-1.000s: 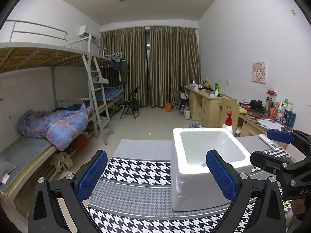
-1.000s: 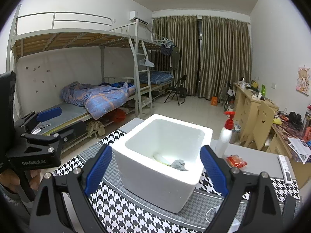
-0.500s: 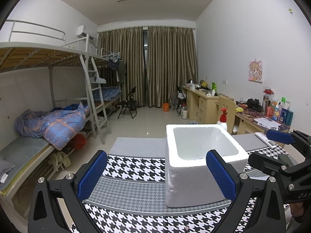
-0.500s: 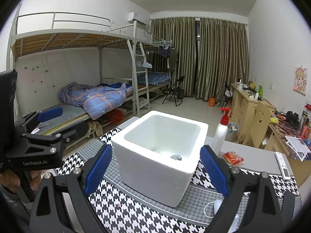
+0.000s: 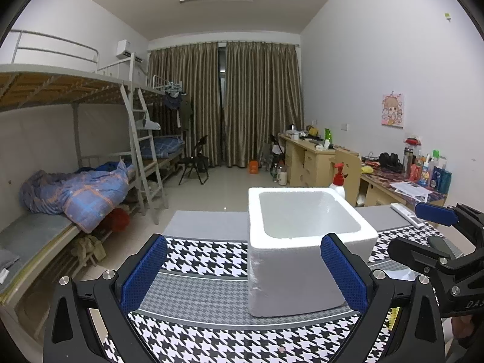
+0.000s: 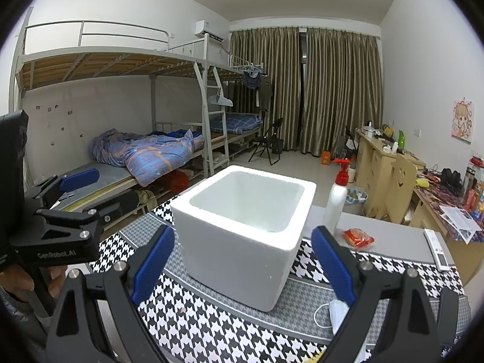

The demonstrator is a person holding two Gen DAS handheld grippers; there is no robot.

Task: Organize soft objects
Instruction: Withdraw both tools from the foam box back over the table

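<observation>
The foam box [image 6: 239, 242] hides its floor (walls block it); face mask [image 6: 337, 314] half-covered.

I'm standing in a dormitory room: metal bunk beds [image 6: 127, 115] lining one wall, cluttered wooden desks [image 5: 314, 160] facing them, curtains [image 5: 225, 103] covering the window.

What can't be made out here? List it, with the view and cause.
- Foam box floor: hidden by its near wall, both views.
- Face mask: partly behind the right gripper finger, right wrist view.
- Red packet label: too small, right wrist view.
</observation>
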